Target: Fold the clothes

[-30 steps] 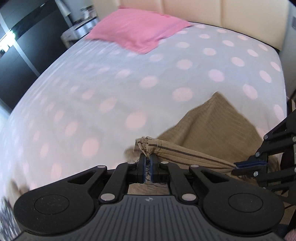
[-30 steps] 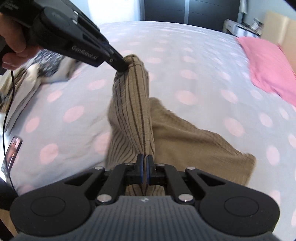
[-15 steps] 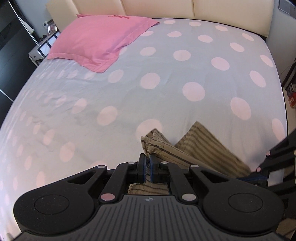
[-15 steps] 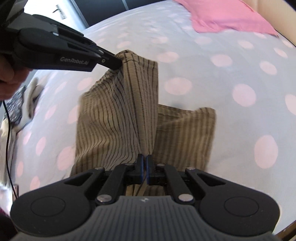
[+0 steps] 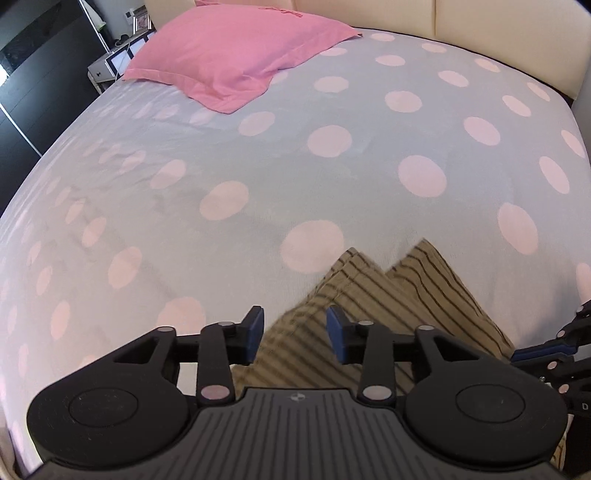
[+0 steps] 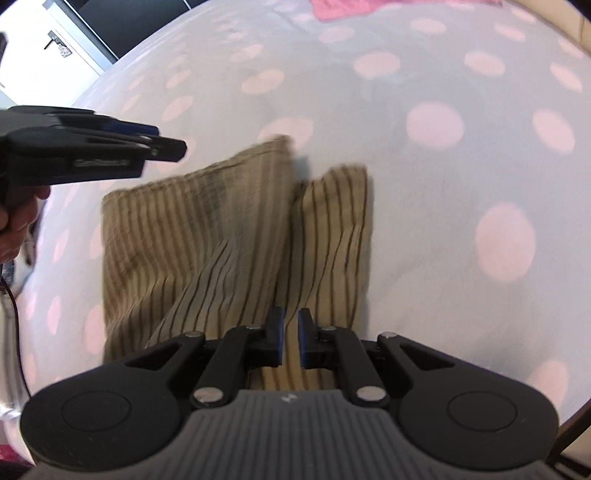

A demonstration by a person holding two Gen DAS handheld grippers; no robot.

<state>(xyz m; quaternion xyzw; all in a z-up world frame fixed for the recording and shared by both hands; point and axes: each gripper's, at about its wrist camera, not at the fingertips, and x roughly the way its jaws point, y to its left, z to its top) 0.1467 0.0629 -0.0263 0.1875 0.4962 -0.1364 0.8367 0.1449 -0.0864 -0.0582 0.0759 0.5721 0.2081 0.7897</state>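
Left gripper: your left gripper (image 5: 294, 330) points down at the near edge of the bed, and its jaws are opening. The blue pads (image 5: 255, 326) stand apart with nothing pressed between them; the striped cloth lies below the gap, released.
Right gripper: your right gripper (image 6: 290, 341) also tilts down over the cloth, and its jaws are opening. A narrow gap shows between the pads. Cloth shows through that gap, but the pads no longer pinch it.
Cloth: the tan garment (image 6: 207, 236) with dark stripes lies on the bed sheet, folded over itself into a rough rectangle. One layer lies on the left, a narrower flap (image 6: 334, 229) on the right, and a raised crease runs down between them towards your right gripper. From the left wrist view you see the garment (image 5: 399, 295) with two pointed corners aimed up the bed.
Sheet: the pale blue sheet (image 5: 258, 166) with pink dots covers the bed and lies fairly smooth around the garment.
Pillow: a pink pillow (image 5: 236, 51) rests at the far end, well apart from the garment, against a cream headboard (image 5: 480, 22).
Your hand: part of your hand (image 6: 18, 229) shows at the left edge of the right wrist view, holding the left gripper's handle beside the cloth.
Blur: the right wrist view is smeared.
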